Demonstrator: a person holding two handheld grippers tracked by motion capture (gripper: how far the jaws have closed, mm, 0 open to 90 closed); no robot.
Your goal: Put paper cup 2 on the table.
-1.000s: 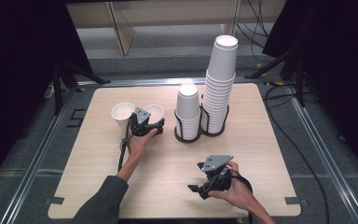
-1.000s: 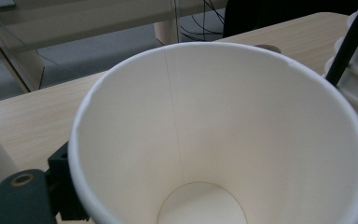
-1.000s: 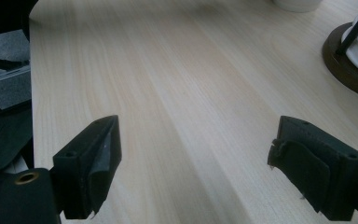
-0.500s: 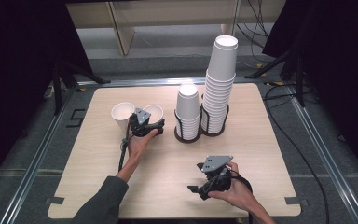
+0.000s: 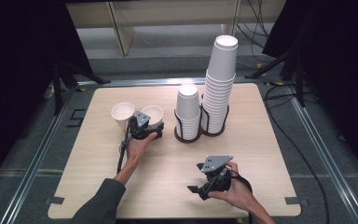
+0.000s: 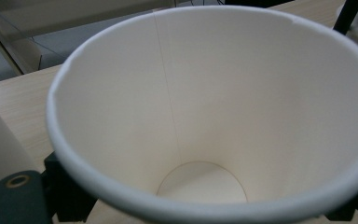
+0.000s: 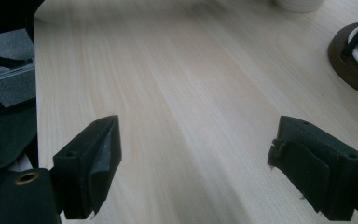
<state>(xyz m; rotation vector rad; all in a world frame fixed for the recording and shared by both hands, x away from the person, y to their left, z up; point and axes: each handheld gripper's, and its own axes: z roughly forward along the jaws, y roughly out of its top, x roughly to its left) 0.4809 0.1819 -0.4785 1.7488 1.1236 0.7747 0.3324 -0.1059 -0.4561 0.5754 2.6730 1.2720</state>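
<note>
Cup: white paper cup (image 5: 153, 115) upright on the pale wooden surface (image 5: 261, 154), beside a second cup (image 5: 122, 113).
Left gripper (image 5: 142, 125): my jaws have just been closing around its base; I can't tell whether they pinch.
Right gripper (image 5: 213, 176): jaws wide apart, holding nothing.
Risk: I might crush or tip it if I squeeze unevenly.

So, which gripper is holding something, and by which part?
The left gripper is at a paper cup near its rim, but a firm hold cannot be told. The right gripper holds nothing.
</note>
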